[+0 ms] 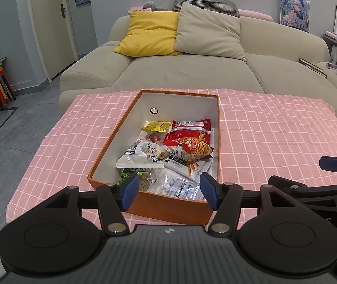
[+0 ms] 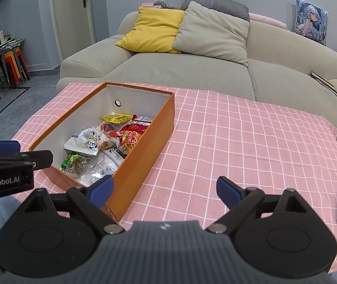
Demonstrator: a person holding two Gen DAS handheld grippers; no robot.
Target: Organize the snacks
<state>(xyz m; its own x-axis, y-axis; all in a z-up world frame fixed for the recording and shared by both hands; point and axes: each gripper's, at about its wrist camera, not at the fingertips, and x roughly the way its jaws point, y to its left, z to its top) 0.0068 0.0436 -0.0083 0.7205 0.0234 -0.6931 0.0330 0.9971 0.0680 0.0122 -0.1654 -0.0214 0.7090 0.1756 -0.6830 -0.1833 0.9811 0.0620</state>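
One beige sofa at 12 o'clock behind the pink-checked bench. Orange box mid-bench holds the snacks: red packet, white packet, yellow packet at its far end. Left claw wide open, empty, over box's near edge. Right claw wide open, empty, at box's 3 o'clock.

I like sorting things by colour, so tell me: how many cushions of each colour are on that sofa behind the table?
Yellow cushion: 1
Beige cushion: 1
Black-and-white checked cushion, behind the beige one: 1
Total: 3 cushions on the sofa
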